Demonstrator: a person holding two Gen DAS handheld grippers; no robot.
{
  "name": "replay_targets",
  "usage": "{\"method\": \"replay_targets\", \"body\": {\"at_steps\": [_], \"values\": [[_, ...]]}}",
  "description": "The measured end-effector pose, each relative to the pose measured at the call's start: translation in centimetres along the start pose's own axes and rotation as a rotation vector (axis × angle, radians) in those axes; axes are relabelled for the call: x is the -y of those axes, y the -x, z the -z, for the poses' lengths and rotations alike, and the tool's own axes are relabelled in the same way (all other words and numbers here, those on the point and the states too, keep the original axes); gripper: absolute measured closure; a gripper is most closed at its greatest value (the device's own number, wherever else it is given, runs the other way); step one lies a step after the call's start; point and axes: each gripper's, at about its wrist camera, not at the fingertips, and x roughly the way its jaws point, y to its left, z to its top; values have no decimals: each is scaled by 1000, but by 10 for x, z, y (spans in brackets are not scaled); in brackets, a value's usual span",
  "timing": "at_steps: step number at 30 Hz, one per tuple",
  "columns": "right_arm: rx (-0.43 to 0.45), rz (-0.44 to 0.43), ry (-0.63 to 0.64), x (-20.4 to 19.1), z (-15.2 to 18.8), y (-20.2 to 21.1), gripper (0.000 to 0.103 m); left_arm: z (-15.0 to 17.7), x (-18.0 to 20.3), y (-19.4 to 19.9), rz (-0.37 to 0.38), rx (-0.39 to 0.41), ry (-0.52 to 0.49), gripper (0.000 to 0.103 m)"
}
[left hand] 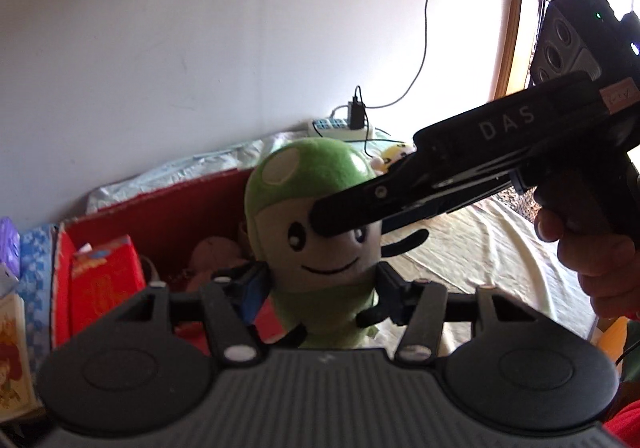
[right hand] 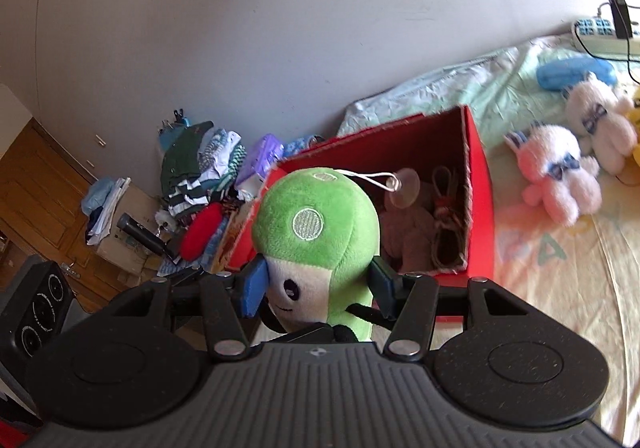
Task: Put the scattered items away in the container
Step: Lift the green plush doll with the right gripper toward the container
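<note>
A green mushroom plush [left hand: 312,184] with a white smiling face hangs in the air, held from two sides. My left gripper [left hand: 320,284] has its pads pressed on the plush's neck and body. My right gripper [left hand: 360,224] reaches in from the right, its black fingers lying across the face. In the right wrist view the right gripper [right hand: 318,288] is shut on the head of the green plush [right hand: 316,216], whose cord and suction cup dangle at the top. The open red box [right hand: 476,184] stands just behind it, on the bed. In the left wrist view the red box [left hand: 172,208] sits behind and left of the plush.
The box holds a brown plush [right hand: 412,228] and some cord. On the bed to the right lie a pink plush [right hand: 556,176], a white plush [right hand: 600,128] and a blue item [right hand: 572,74]. A power strip [right hand: 592,32] lies by the wall. Clothes [right hand: 200,168] are piled left of the box.
</note>
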Motion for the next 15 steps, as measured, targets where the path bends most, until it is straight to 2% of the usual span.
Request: {"method": "replay_targets", "body": {"at_steps": [5, 8, 11, 15], "values": [[65, -32, 75, -21, -32, -10, 46, -29, -25, 7, -69, 73, -50, 47], [92, -36, 117, -30, -49, -22, 46, -43, -42, 1, -98, 90, -46, 46], [82, -18, 122, -29, -57, -42, 46, -47, -60, -15, -102, 58, -5, 46], [11, -4, 52, -8, -52, -78, 46, -33, -79, -47, -97, -34, 50, 46]]}}
